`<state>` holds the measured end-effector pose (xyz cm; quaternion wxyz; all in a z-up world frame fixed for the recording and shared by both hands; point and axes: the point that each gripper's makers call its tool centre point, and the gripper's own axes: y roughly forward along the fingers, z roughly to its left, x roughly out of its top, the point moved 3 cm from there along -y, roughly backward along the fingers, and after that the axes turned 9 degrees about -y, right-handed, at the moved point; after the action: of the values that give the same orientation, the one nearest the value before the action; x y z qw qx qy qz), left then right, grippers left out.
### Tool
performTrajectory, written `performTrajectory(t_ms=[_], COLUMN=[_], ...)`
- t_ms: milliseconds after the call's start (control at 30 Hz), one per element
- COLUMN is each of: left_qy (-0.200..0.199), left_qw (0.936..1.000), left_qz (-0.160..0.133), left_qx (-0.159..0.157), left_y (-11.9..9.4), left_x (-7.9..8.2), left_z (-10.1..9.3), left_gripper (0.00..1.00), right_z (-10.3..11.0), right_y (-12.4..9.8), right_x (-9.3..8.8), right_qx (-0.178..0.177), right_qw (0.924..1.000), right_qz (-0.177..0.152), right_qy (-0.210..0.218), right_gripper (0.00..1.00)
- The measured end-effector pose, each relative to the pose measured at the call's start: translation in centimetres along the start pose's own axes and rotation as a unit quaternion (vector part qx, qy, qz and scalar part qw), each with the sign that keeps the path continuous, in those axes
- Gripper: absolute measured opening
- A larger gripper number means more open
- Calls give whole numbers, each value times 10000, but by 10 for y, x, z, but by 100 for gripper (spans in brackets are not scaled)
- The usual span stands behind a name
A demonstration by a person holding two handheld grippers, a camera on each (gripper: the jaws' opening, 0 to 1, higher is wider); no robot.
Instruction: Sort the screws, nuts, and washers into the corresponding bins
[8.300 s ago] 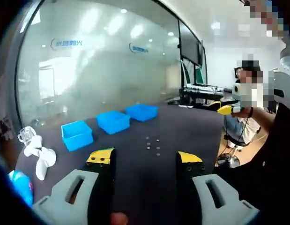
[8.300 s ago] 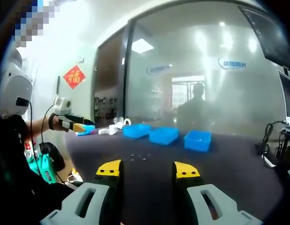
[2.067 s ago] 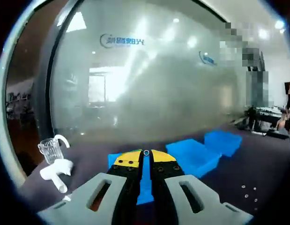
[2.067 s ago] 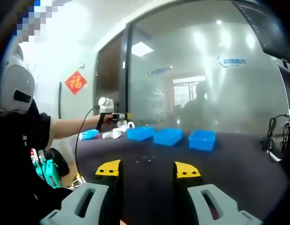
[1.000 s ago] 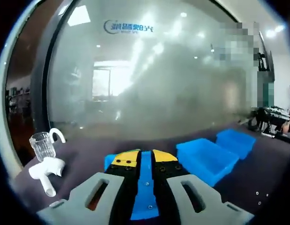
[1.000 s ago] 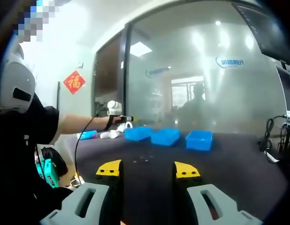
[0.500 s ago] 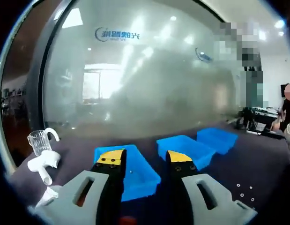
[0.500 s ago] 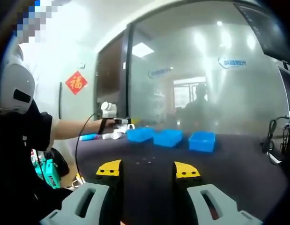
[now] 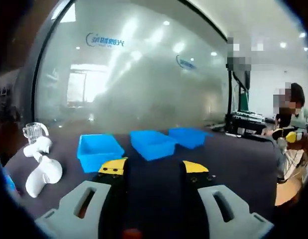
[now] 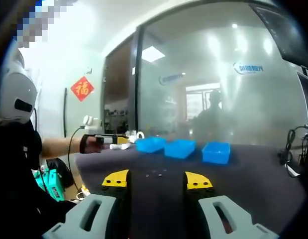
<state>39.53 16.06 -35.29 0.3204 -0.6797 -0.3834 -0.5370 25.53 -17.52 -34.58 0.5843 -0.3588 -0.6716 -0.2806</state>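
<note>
Table [image 9: 233, 149], dark cloth, carries three blue bins [image 9: 153, 143] in a row. Left gripper [image 9: 154, 169] hangs before them, jaws spread, empty; two seconds ago it was pinched on a small ring above the nearest bin. Right gripper [image 10: 157, 180] wide apart, empty, unchanged. Loose hardware [image 10: 154, 174] lies mid-table: probably light, hard, slippery; pinch each across its edges, low to the cloth.

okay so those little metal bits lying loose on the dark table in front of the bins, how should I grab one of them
The small loose parts lie flat and apart on the dark table, short of the three blue bins. Probably best to come straight down from above with the open right gripper, jaws astride one piece, and pinch across its outer edge. They are too small here to tell screw from nut or washer.
</note>
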Motion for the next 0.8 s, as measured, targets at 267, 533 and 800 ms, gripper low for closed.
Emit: performTrajectory(t_ms=[267,533,800], left_qy=[-207,209,295], left_qw=[9989,9971,9963], left_qz=[-76,101,111], left_qx=[-405,-724,-799], left_y=[-52,-88,-99], left_x=[-3,-6,-5], left_z=[-18,-32,-40], left_gripper=[41,41,41], right_z=[4,4,3], right_y=[6,7,5], right_x=[1,-2,-8], right_qx=[75,72,45], right_qw=[10000,9999,9997], right_qz=[11,93,240], right_qy=[-38,-47,-82], right_gripper=[37,37,37])
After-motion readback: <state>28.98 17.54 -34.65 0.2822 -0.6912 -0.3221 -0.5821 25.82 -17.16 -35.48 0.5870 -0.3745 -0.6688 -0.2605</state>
